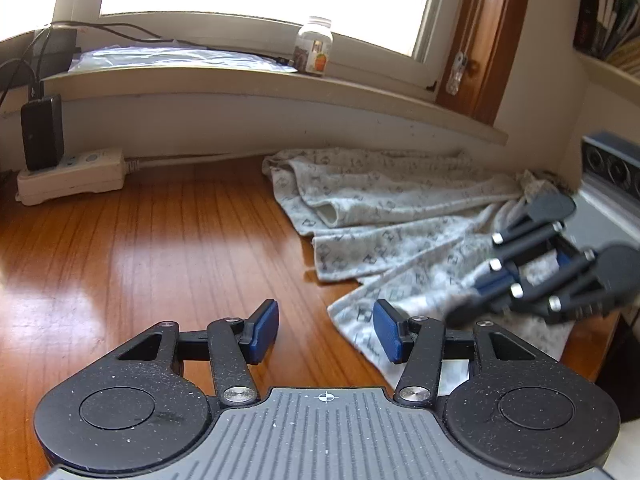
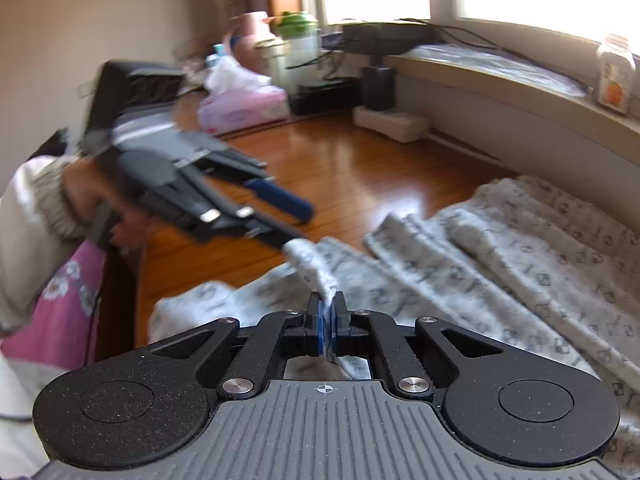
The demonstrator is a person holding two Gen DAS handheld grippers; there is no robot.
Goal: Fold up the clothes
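Note:
A light grey patterned garment (image 1: 400,208) lies crumpled on the wooden table (image 1: 160,240), stretching from the wall towards the near edge. In the left wrist view my left gripper (image 1: 326,330) stands open just above the table. Its right blue pad (image 1: 386,332) is at the garment's near corner, and nothing is pinched. My right gripper (image 2: 328,316) is shut on a raised fold of the garment (image 2: 500,264). It shows blurred at the right of the left wrist view (image 1: 458,314). The left gripper (image 2: 298,228) appears open beside that fold.
A white power strip (image 1: 72,176) with a black adapter (image 1: 42,132) sits at the back left by the wall. A jar (image 1: 314,46) stands on the windowsill. A pink tissue pack (image 2: 244,108) and bottles crowd the far corner. A person's sleeve (image 2: 36,208) is at the table's edge.

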